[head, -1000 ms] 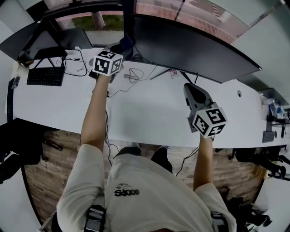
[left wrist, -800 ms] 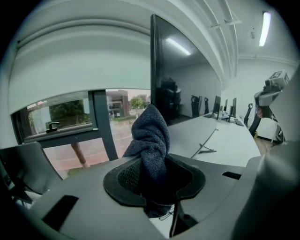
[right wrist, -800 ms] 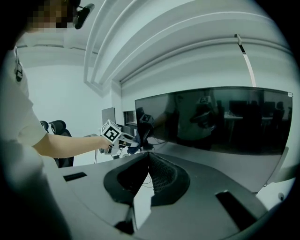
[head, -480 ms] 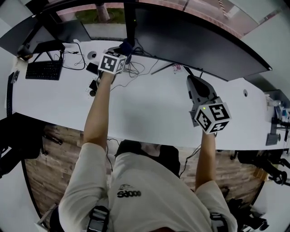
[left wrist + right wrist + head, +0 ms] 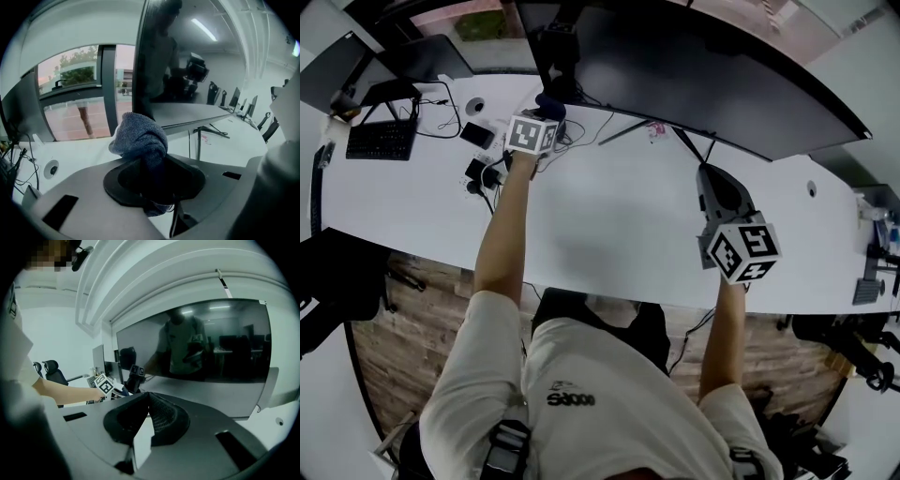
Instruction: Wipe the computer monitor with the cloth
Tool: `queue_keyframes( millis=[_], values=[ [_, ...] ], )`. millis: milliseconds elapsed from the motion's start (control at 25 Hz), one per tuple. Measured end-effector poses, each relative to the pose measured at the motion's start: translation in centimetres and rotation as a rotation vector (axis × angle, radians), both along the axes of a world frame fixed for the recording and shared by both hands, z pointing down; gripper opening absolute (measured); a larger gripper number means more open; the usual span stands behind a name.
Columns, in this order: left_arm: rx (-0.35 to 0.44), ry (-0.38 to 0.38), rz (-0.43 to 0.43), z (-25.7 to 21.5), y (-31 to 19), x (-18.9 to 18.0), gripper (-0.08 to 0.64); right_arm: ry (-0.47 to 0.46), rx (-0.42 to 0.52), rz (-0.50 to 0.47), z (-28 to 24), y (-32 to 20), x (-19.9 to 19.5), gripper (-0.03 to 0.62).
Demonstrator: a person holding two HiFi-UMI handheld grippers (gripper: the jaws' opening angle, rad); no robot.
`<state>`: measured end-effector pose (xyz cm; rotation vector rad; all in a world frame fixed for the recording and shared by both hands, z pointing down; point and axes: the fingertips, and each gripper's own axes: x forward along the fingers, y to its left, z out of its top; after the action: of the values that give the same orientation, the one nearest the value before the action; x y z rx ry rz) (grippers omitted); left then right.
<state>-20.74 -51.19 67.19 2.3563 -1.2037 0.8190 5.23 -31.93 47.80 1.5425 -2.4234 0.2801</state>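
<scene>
Several things crowd the far side of the white desk (image 5: pixel 600 225): a black keyboard (image 5: pixel 382 141) at 9 o'clock from the left gripper (image 5: pixel 546 111), small black devices (image 5: pixel 478 136) and loose cables (image 5: pixel 574 131) just beside it, and the thin stand legs (image 5: pixel 623 131) spreading under the wide curved monitor (image 5: pixel 722 84). Since half a second ago the left gripper has reached farther toward 12 o'clock, its marker cube now past the cables and up by the screen's left end, while the right gripper (image 5: pixel 717 192) has barely shifted and still hovers over bare desk at 3 o'clock. The blue-grey cloth (image 5: pixel 140 138) is bunched between the left gripper's fingers (image 5: pixel 117 180), which are clamped on it. Its wad bulges out beyond their tips and sits at the monitor's lower left edge, though whether it touches the glass cannot be told. The right gripper's fingers (image 5: pixel 161 418) meet at their tips with nothing between them, pointing toward the dark screen.
</scene>
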Motion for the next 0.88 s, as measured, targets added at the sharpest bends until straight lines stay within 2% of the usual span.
queue_keyframes(
  millis=[240, 400, 880],
  values=[
    [0.011, 0.077, -0.003, 0.1, -0.9, 2.0, 0.127, -0.024, -0.027, 0.06, 1.4, 0.8, 3.6, 0.006],
    [0.014, 0.115, 0.009, 0.1, -0.4, 4.2, 0.127, -0.035, -0.035, 0.068, 1.8, 1.4, 4.6, 0.006],
    [-0.006, 0.188, 0.025, -0.1, 1.7, 14.3, 0.127, -0.021, -0.043, 0.114, 1.2, 4.7, 11.1, 0.006]
  ],
)
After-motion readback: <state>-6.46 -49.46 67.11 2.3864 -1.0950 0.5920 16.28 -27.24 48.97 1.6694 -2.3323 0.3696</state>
